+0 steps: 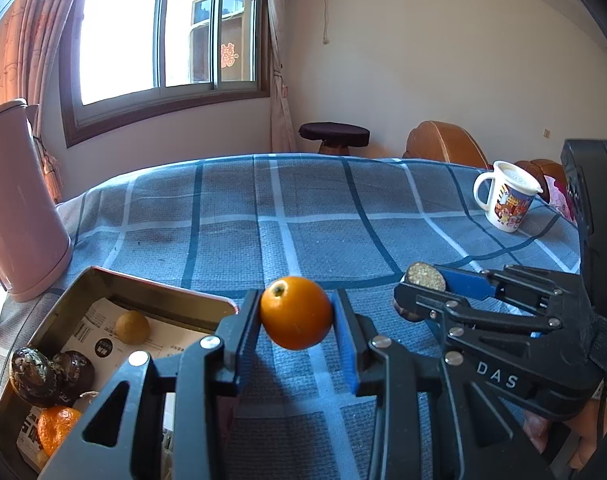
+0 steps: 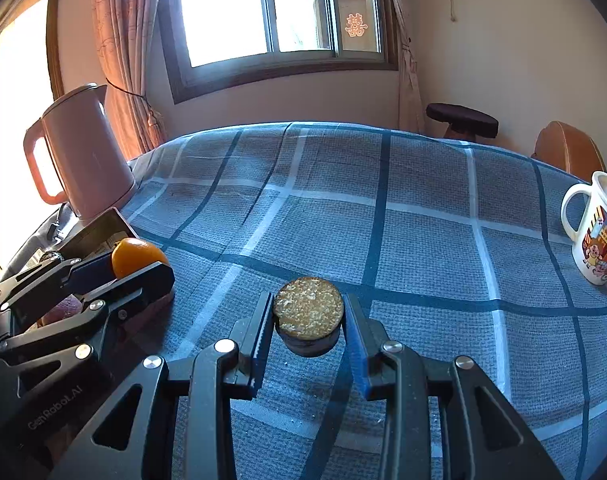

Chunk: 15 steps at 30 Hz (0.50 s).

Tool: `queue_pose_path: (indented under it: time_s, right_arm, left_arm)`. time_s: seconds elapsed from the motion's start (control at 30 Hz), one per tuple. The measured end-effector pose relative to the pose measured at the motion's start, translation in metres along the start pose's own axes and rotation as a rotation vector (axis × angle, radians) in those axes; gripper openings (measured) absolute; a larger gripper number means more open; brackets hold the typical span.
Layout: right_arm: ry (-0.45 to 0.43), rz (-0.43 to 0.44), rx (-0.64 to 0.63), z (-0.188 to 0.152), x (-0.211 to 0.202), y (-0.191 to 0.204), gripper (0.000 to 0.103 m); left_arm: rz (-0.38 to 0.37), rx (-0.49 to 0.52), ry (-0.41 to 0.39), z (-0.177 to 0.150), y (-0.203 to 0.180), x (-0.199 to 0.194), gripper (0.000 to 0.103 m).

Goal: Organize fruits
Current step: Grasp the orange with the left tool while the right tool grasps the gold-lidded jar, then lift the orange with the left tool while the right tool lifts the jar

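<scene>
My left gripper (image 1: 296,309) is shut on a small round orange fruit (image 1: 295,316), held just above the blue checked cloth, right of the metal tin (image 1: 103,280). The tin holds a yellowish-brown fruit (image 1: 132,327), two dark glossy fruits (image 1: 33,376) and a mandarin (image 1: 57,428). My right gripper (image 2: 308,318) is shut on a dark-skinned fruit half (image 2: 308,312) with its grainy yellow cut face up. Whether it is off the cloth I cannot tell. The left wrist view shows the right gripper (image 1: 413,294) and fruit half (image 1: 425,276) at right; the right wrist view shows the left gripper (image 2: 143,268) and orange fruit (image 2: 137,260).
A pink kettle (image 1: 19,208) stands at the table's left edge behind the tin (image 2: 103,228). A white printed mug (image 1: 507,196) sits near the right edge. A dark stool (image 1: 334,134) and a wooden chair back (image 1: 443,142) stand beyond the table (image 2: 343,184).
</scene>
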State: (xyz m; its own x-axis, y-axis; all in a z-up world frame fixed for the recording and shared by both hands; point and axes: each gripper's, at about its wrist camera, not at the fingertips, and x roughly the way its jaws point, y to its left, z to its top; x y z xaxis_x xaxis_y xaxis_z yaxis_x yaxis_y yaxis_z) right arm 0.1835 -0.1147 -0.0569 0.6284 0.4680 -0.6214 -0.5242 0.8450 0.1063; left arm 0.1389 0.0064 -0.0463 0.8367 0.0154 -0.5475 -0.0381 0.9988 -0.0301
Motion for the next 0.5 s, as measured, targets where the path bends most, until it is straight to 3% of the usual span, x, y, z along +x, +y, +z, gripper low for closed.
queue_pose_path:
  time_s: [0.5]
  right_arm:
    - [-0.122, 0.000, -0.048, 0.000, -0.021, 0.011, 0.036]
  left_arm:
    - [-0.006, 0.023, -0.049, 0.000, -0.004, -0.010, 0.037]
